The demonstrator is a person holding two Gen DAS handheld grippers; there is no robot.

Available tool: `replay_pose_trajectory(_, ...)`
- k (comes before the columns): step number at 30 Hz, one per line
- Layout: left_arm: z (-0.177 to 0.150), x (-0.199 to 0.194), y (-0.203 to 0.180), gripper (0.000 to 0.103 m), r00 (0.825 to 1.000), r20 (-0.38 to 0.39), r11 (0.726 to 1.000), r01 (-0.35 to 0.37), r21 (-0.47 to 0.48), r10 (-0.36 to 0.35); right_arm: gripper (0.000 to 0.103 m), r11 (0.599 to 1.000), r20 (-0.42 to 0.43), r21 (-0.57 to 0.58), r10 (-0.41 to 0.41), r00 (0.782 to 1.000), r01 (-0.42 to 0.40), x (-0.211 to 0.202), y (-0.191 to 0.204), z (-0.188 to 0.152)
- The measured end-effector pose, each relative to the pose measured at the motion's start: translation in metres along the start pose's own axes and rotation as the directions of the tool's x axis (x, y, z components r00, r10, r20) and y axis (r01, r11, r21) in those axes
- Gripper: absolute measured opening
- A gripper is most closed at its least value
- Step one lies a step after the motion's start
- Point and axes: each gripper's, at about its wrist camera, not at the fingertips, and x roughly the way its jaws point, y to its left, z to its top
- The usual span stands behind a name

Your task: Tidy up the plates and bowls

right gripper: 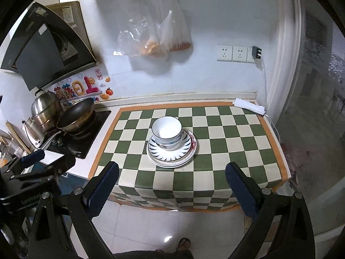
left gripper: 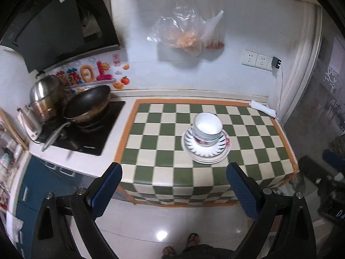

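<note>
Both grippers — left gripper [left gripper: 174, 185] and right gripper [right gripper: 172, 184] — are hovering, fingers spread, empty; stacked bowls [right gripper: 166, 132] on plates [right gripper: 172, 158] are looking glazed, slippery, breakable — best pinching a rim.

On the wall stickers [right gripper: 83, 89] at about ten o'clock from the plates you can read a large orange and pink "10", mirrored so it looks like "01", with colourful characters beside it too blurred to make out. On the other tool [right gripper: 30, 199], at your eight o'clock in the right wrist view, white lettering reads roughly "GenRobot", its end cut off. The induction hob [left gripper: 86, 129] carries a small white brand mark on its front edge, too tiny to read.
</note>
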Motion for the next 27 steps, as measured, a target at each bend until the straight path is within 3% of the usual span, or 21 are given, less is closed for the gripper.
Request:
replay_pose_trajectory(9,-0.024,-0.029,0.018,0.099,1.000,0.003,1.000,0.011,0.028,-0.011,0.101,1.000,0.047,-0.011,-0.029,0.998,0.029,-0.048,0.030,-0.024)
replay_pose_trajectory(27,-0.037,-0.049,0.030,0.099,1.000,0.013,1.000,0.027,0.008,-0.028,0.101,0.999,0.035,-0.006,-0.050,0.998,0.051,-0.070,0.040,-0.045)
